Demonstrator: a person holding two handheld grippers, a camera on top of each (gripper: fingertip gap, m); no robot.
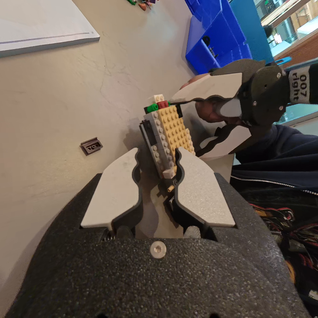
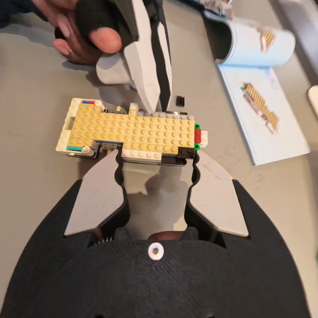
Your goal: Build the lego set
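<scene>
- The left hand-held gripper (image 1: pixel 157 154) has its two grey fingers around the near end of a brick model (image 1: pixel 169 130). The right finger (image 1: pixel 182 160) lies against the tan side of the model. Whether the left finger presses on the dark side I cannot tell, because a shadowed space shows there.
- In the right wrist view the left hand-held gripper comes down from above, and its fingers look narrow and closed on the grey far edge of the model.
- The right hand-held gripper (image 2: pixel 156 154) is released, with its fingers wide apart. The left fingertip (image 2: pixel 114 152) is at a dark notch in the near side of the model, and the right fingertip (image 2: pixel 196 154) is at the black corner, just beside a green piece (image 2: pixel 196 146). The long near side of the model stands between them, without a clear squeeze.
- The brick model (image 2: pixel 130 129) lies on the grey tabletop (image 2: pixel 34 172). It is long, with a tan studded top, white and grey edges, and a red piece (image 2: pixel 197 136) with a white piece at one end.
- A small dark brick part (image 1: pixel 91 146) lies alone on the tabletop, left of the model.
- Farther off, an open booklet (image 2: pixel 268 120) with pictures of the model lies on the tabletop.
- At the far side there are blue bins (image 1: pixel 216 37).
</scene>
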